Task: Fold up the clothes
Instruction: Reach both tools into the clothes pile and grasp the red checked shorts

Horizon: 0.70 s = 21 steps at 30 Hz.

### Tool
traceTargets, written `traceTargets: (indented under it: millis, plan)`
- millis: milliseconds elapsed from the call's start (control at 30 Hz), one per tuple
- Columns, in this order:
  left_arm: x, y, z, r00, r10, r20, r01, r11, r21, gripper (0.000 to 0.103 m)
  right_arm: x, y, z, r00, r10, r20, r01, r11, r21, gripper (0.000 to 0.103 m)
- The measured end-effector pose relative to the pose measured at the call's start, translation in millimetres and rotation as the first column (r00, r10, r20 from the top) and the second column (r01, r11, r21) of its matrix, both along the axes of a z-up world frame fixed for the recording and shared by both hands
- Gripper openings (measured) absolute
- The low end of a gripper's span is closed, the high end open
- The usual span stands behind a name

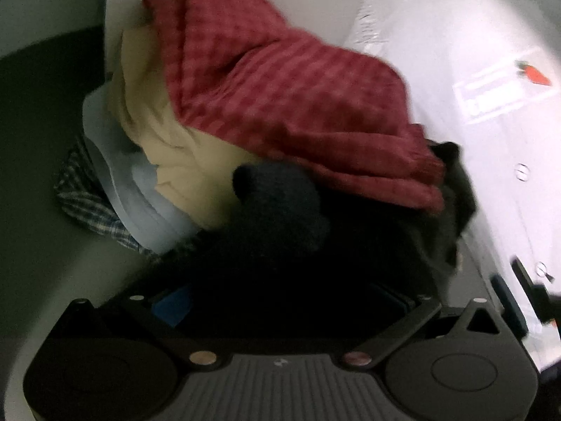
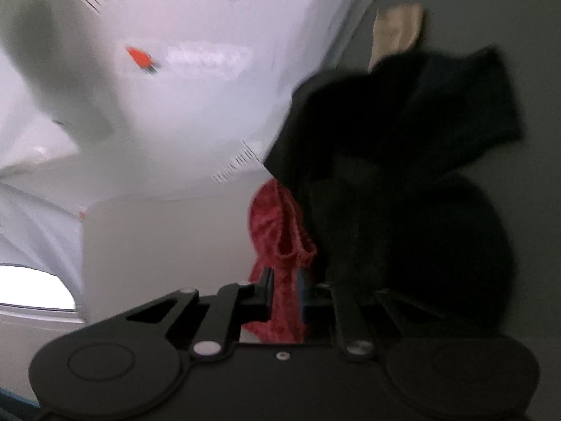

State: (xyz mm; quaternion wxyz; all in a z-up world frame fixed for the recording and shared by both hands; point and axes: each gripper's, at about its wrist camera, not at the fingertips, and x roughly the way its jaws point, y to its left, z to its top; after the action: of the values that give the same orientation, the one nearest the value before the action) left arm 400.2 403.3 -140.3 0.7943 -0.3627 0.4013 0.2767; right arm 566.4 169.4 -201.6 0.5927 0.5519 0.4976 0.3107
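Clothes pile, placed against the red checked garment [image 1: 280, 98] as landmark, left wrist view, left to right:
- Plaid shirt [image 1: 87, 196] — lowest, far left of it.
- Pale blue garment [image 1: 115, 161] — above the plaid.
- Cream garment [image 1: 157, 133] — touching the red one's left edge, partly under it.
- Dark garment [image 1: 350, 238] — just below it.
- Left gripper [image 1: 280, 294] — fingers buried in dark cloth; grip cannot be told.

Right wrist view:
- White surface [image 2: 182, 112] with an orange carrot picture [image 2: 138, 57] — left of the red cloth.
- Right gripper [image 2: 284, 294] — clamped on red cloth [image 2: 280, 231].
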Motion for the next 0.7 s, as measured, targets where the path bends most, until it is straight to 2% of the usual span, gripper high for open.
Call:
traceTargets:
  millis: [100, 200, 400, 500, 567, 700]
  plan:
    - [11, 14, -14, 0.999, 0.010, -0.038, -0.011, 1.000, -0.014, 0.103, 23, 38, -19, 0.998, 0.047, -0.033, -0.048, 0.998, -0.033, 0.017]
    - [21, 21, -23, 0.998, -0.001, -0.059, -0.001, 1.000, -0.030, 0.103, 29, 60, -30, 0.998, 0.050, -0.045, -0.052, 0.998, -0.039, 0.017]
    - [28, 31, -34, 0.996, -0.006, -0.085, 0.000, 0.997, -0.075, 0.103, 36, 80, -47, 0.996, 0.037, -0.077, -0.042, 0.997, -0.063, 0.024]
    - [29, 34, -37, 0.995, -0.009, -0.095, 0.000, 0.996, -0.091, 0.103, 39, 91, -42, 0.997, 0.056, -0.043, -0.060, 0.994, -0.092, 0.025]
    - [30, 35, -39, 0.995, -0.010, -0.102, 0.000, 0.995, -0.097, 0.103, 40, 95, -37, 0.998, 0.066, -0.004, -0.066, 0.992, -0.109, 0.015]
    - [26, 34, -40, 0.994, -0.014, -0.106, 0.003, 0.995, -0.101, 0.103, 31, 93, -24, 0.995, 0.050, 0.086, -0.040, 0.992, -0.119, 0.010]
